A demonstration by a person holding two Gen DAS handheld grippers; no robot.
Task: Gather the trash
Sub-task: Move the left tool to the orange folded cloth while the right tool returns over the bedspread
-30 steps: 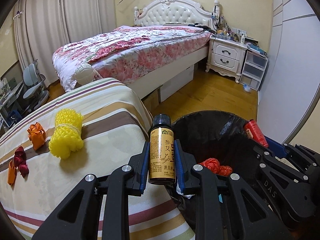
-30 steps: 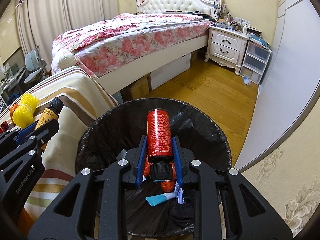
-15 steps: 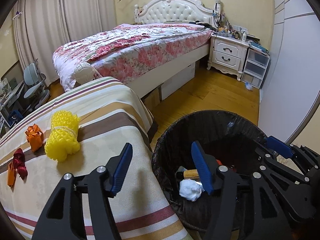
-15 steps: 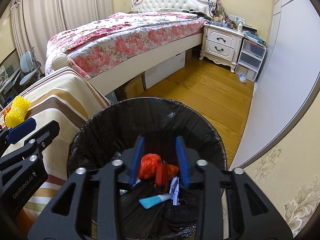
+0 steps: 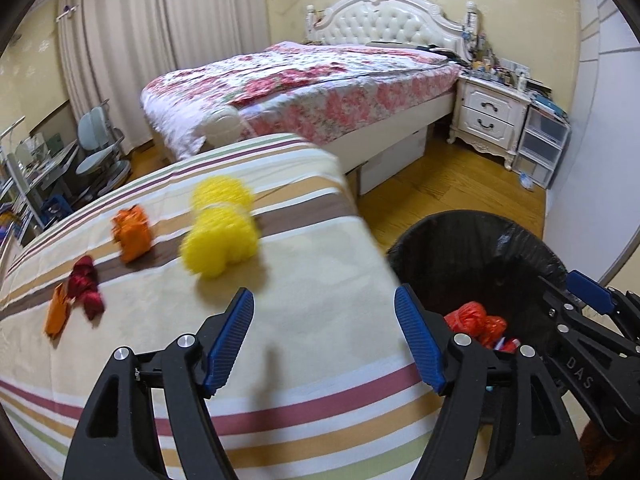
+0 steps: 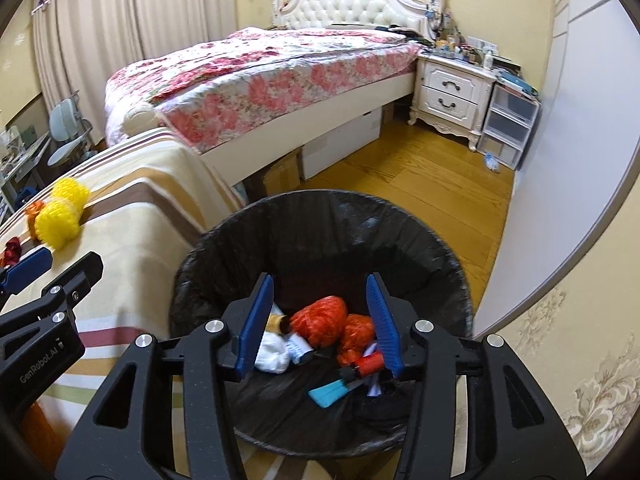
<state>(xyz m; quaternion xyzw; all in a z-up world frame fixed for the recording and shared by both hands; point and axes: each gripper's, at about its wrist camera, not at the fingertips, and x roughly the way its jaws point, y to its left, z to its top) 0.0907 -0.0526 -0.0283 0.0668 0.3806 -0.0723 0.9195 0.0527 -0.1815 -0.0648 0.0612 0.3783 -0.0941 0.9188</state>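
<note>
My left gripper (image 5: 324,328) hangs over the striped cloth (image 5: 320,340), its jaws opening with nothing between them. Ahead of it lie a yellow foam net (image 5: 220,232), an orange wrapper (image 5: 132,234), a dark red scrap (image 5: 85,292) and another orange scrap (image 5: 56,314). My right gripper (image 6: 320,320) is above the black-lined bin (image 6: 224,256), jaws opening and empty. In the bin lie red nets (image 6: 320,320), the red bottle (image 6: 368,363), the brown bottle (image 6: 278,322), white paper (image 6: 272,352) and a blue item (image 6: 328,392).
A floral bed (image 5: 320,80) stands behind the striped surface, with a white nightstand (image 5: 488,116) and plastic drawers (image 5: 540,148) at the right. Wooden floor (image 6: 420,184) lies between bed and bin. A chair (image 5: 96,148) and desk clutter are far left.
Both grippers let go of their bottles, which dropped into the bin, and their jaws widened. My left gripper swung left from the bin rim to over the striped cloth.
</note>
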